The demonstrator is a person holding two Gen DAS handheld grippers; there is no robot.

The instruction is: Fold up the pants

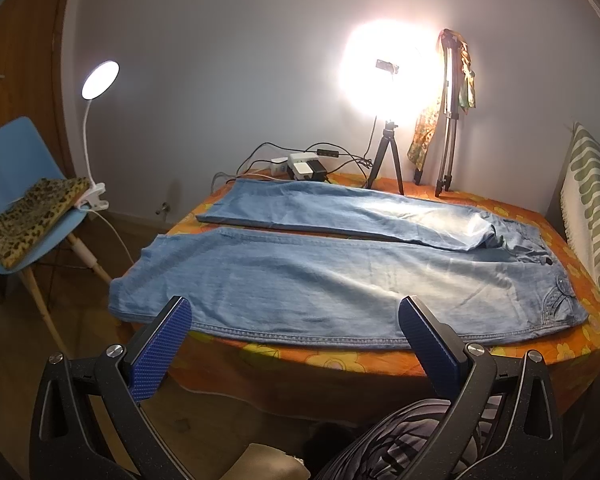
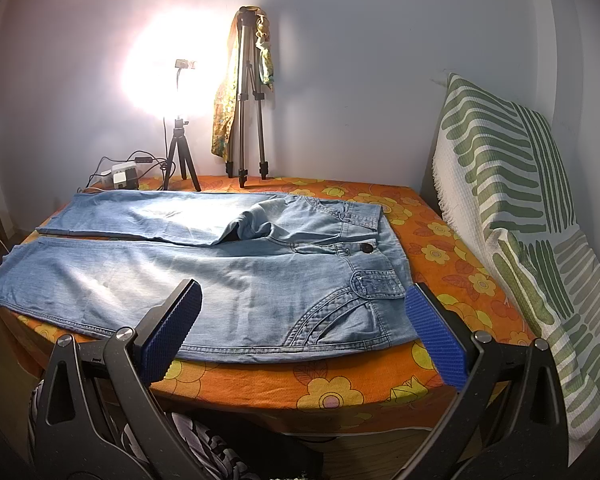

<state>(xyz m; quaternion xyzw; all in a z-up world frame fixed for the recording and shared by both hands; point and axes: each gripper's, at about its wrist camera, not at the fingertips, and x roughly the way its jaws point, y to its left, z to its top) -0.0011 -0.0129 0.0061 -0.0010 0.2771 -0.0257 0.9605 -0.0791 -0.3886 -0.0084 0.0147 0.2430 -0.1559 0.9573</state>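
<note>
Both tongs sit low in their frames, jaws spread wide and gripping nothing: the left gripper point(image 1: 296, 346) near the leg end, the right gripper point(image 2: 302, 334) by the waist. Beyond them the pants point(image 2: 204, 264) lie flat across the middle of each frame on the flowered table point(image 2: 340, 392), legs parted, pale blue denim, slightly rumpled at the crotch. No fold looks started; everything remains.

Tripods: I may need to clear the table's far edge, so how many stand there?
2: a short black tripod under the bright light, and a taller grey tripod beside it, draped with patterned cloth.
</note>
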